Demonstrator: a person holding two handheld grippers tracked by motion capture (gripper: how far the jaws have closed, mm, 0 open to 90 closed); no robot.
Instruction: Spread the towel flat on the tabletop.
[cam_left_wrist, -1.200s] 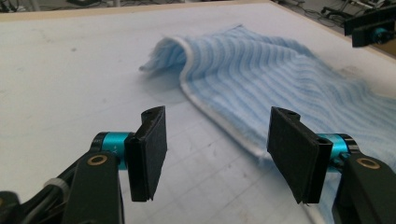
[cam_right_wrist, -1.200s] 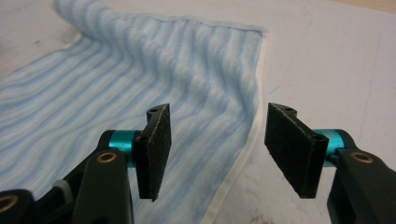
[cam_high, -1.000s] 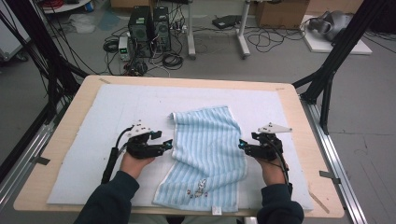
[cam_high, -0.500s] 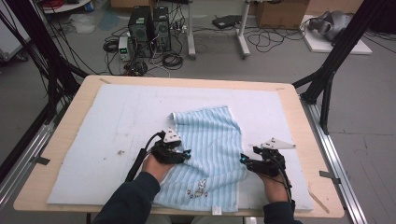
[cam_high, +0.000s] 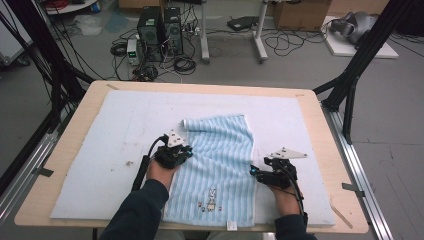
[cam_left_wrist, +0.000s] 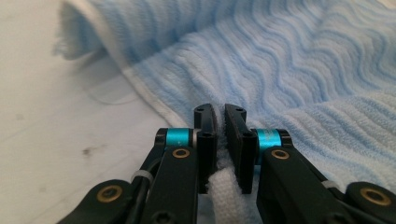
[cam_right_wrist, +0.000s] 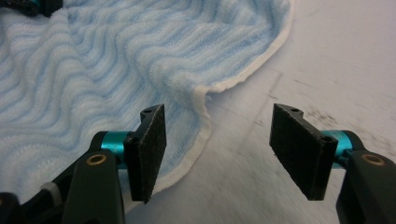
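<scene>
A light blue striped towel (cam_high: 220, 155) lies spread on the pale mat (cam_high: 100, 150), with a small rabbit motif near its front hem. At the towel's left edge, my left gripper (cam_high: 188, 150) is shut on a fold of white hem. In the left gripper view that fold is pinched between the jaws of the left gripper (cam_left_wrist: 221, 116), and the towel (cam_left_wrist: 303, 70) ripples beyond. My right gripper (cam_high: 252, 171) sits at the towel's right edge. In the right gripper view the right gripper (cam_right_wrist: 217, 140) is open, with the hem of the towel (cam_right_wrist: 116, 60) beside its left pad.
The mat covers most of the wooden table (cam_high: 320, 115). Bare mat stretches left, right and behind the towel. Black frame legs (cam_high: 350, 85) stand at the table's far corners. Computers and cables (cam_high: 160, 30) lie on the floor beyond.
The left gripper moved right along the towel's left edge. The right hand drew back toward the near side. The towel now lies flatter and longer.
</scene>
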